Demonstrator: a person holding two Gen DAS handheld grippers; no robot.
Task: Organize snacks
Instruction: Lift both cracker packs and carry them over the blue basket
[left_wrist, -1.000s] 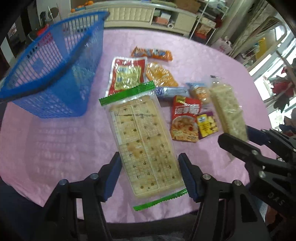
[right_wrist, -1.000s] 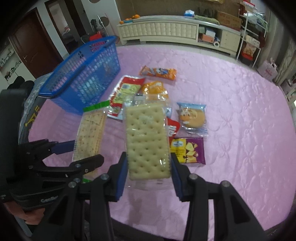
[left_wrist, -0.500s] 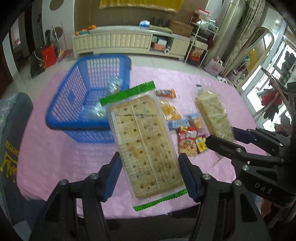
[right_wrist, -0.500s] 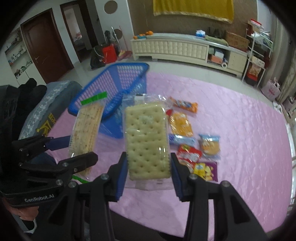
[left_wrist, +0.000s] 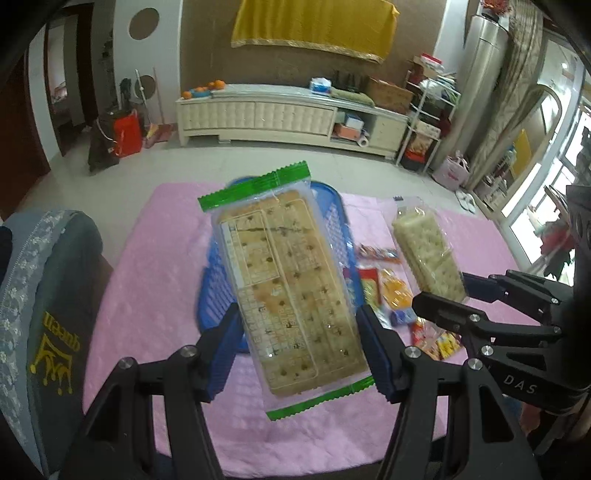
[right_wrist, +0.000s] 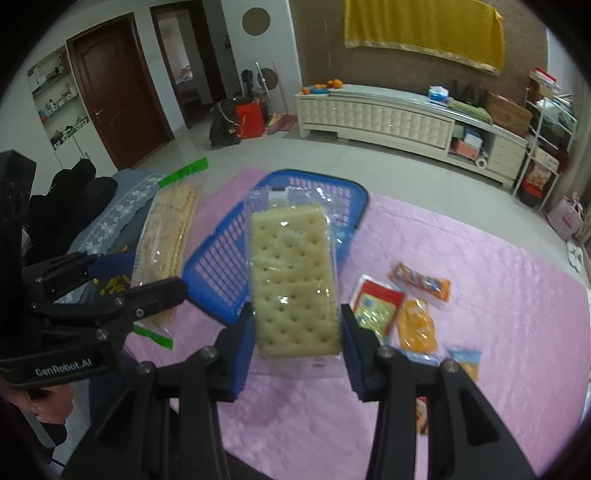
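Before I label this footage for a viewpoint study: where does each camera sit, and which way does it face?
Left wrist: on the left gripper, facing forward and down along its fingers at the green-edged cracker pack it clamps; the right gripper shows at right.
Right wrist: on the right gripper, facing forward and down at its clear cracker pack; the left gripper and a hand show at left.
Shared: blue basket, pink tablecloth, loose snacks, both cracker packs.

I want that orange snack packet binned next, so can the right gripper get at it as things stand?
Probably not: the right gripper is shut on a pale cracker pack. The orange snack packet lies uncovered on the pink cloth.
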